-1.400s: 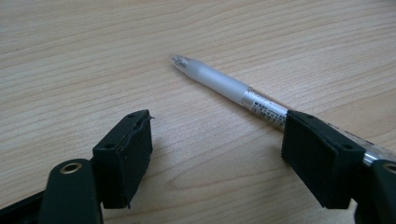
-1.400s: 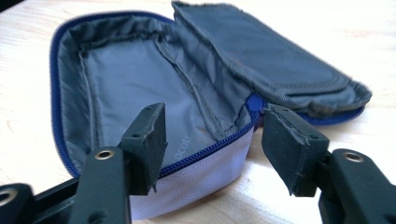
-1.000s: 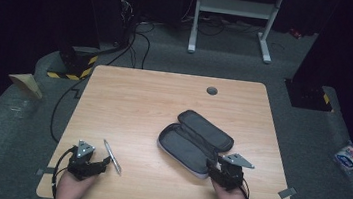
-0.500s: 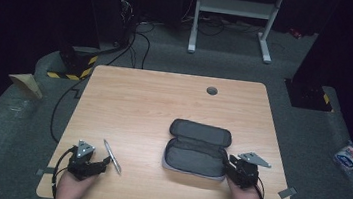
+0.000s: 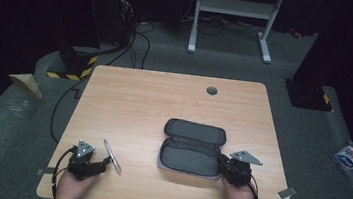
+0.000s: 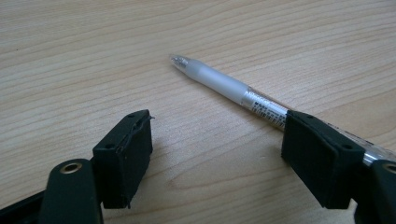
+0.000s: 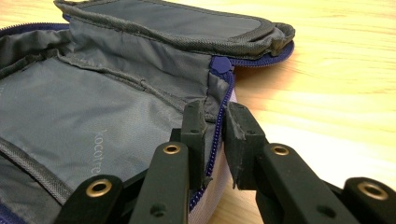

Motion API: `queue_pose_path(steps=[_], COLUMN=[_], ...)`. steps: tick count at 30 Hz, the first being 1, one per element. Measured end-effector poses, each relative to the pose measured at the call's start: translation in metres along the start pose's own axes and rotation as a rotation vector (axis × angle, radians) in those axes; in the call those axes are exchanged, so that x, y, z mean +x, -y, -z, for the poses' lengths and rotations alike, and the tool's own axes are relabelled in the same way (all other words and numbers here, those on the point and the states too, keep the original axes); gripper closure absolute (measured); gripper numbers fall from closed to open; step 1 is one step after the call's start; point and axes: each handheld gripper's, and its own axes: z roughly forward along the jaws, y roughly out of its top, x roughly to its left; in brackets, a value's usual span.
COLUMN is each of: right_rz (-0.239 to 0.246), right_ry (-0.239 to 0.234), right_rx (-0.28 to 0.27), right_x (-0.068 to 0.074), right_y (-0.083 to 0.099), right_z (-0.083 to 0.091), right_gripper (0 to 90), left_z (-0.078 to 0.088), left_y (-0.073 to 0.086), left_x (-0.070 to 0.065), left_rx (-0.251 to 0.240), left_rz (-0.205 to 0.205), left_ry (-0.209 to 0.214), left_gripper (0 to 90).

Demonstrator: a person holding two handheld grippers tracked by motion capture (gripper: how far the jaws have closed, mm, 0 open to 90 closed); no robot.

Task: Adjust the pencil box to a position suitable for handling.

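While I looked down from the high view, the big light wooden table (image 5: 164, 103) came first, and the soft grey fabric pencil case (image 5: 191, 154) with its purple zip lay open on it, near the front edge and toward my right side. I thought the case would feel light and floppy, so its walls would bend if I pulled hard. The best place to hold it looked like the zip rim at its right end.

My right gripper (image 7: 215, 122) was there. Its jaws had just been closing, and in the right gripper view the rim of the case sat between the pads. They looked pinched on it.

The clear plastic pen (image 6: 233, 88) with a frosted white grip lay on the table at the front left, well apart from the case. It looked thin, hard, smooth and light, so it might roll or slip. I would take it around the middle of its barrel.

My left gripper (image 6: 217, 156) had its jaws wide apart. One pad touched the pen, but nothing was squeezed.
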Motion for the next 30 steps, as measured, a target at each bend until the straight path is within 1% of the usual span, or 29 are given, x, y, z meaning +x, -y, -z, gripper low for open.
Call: queue_pose_path(steps=[3,4,7,8,9,12,15,20,23,24,26,27,30], right_rz=[0.011,0.019,0.022,0.036,0.039,0.037,0.049,0.060,0.057,0.067,0.062,0.071,0.074], right_ry=[-0.008,-0.015,-0.022,-0.025,-0.030,-0.037,-0.045,-0.050,-0.050,-0.054,-0.057,-0.060,-0.067], right_rx=[0.005,0.005,0.008,0.008,0.011,0.010,0.009,0.005,0.006,0.004,0.007,0.008,0.009], right_x=[0.004,0.007,0.010,0.011,0.014,0.017,0.020,0.021,0.022,0.022,0.024,0.025,0.028], right_y=[-0.001,-0.003,-0.003,-0.004,-0.004,-0.004,-0.004,-0.005,-0.006,-0.006,-0.006,-0.007,-0.007], right_z=[-0.003,-0.006,-0.008,-0.009,-0.010,-0.011,-0.013,-0.014,-0.014,-0.015,-0.016,-0.017,-0.018], right_gripper=[77.4,77.5,77.7,77.8,77.8,77.8,77.2,77.1,77.1,77.2,77.2,77.3,77.3], left_z=[0.000,0.000,0.000,0.000,0.000,0.000,0.000,0.000,0.000,0.000,0.000,0.000,0.000], left_y=[0.000,0.000,0.000,0.000,0.000,0.000,0.000,0.000,0.000,0.000,0.000,0.000,0.000], left_x=[0.000,0.000,0.000,0.000,0.000,0.000,0.000,0.000,0.000,0.000,0.000,0.000,0.000], left_rx=[0.000,0.000,-0.002,-0.001,-0.002,-0.002,-0.002,-0.002,-0.002,-0.002,-0.002,-0.001,-0.002], left_rz=[0.002,0.003,0.002,0.002,0.002,0.002,0.003,0.002,0.002,0.002,0.002,0.002,0.002], left_ry=[0.000,0.000,-0.002,-0.002,-0.002,-0.002,-0.002,-0.002,-0.002,-0.002,-0.002,-0.002,-0.002], left_gripper=[24.8,24.8,24.8,24.8,24.8,24.8,24.8,24.8,24.8,24.8,24.8,24.8,24.8])
